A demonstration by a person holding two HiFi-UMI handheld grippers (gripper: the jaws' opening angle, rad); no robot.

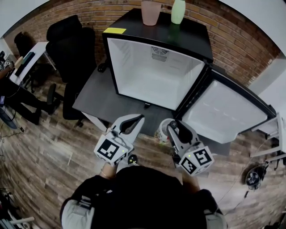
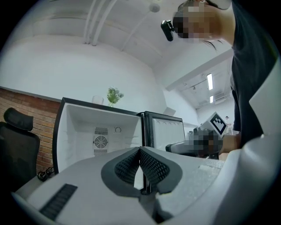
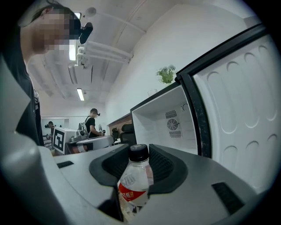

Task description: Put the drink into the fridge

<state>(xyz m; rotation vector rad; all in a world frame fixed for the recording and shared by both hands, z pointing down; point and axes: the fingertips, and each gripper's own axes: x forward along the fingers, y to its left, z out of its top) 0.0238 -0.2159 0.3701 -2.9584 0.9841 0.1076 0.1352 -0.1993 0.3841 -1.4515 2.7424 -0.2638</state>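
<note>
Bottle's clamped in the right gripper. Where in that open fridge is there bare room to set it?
The fridge compartment is bare throughout, bordered by its left wall, the back wall with the fan vent, and the open door on the hinge side. Crowded only on top: a pink cup and green container at the rear.

we record a black office chair [image 1: 71, 49] at upper left, standing on a wood plank floor [image 1: 49, 152] with its back near the brick wall [image 1: 232, 40]. just beside it is a dark grey table [image 1: 96, 96]. a pink cup [image 1: 151, 12] and a pale green bottle [image 1: 178, 11] stand upright, side by side but apart, in front of the wall. a yellow note [image 1: 115, 31] lies flat to their left. at far left a seated person [image 1: 13, 96] is at a white desk [image 1: 31, 56]. in the left gripper view we see a leafy plant [image 2: 113, 95] and lit ceiling strips [image 2: 210, 81]. in the right gripper view a standing person [image 3: 91, 123] wears a backpack in the background.
</note>
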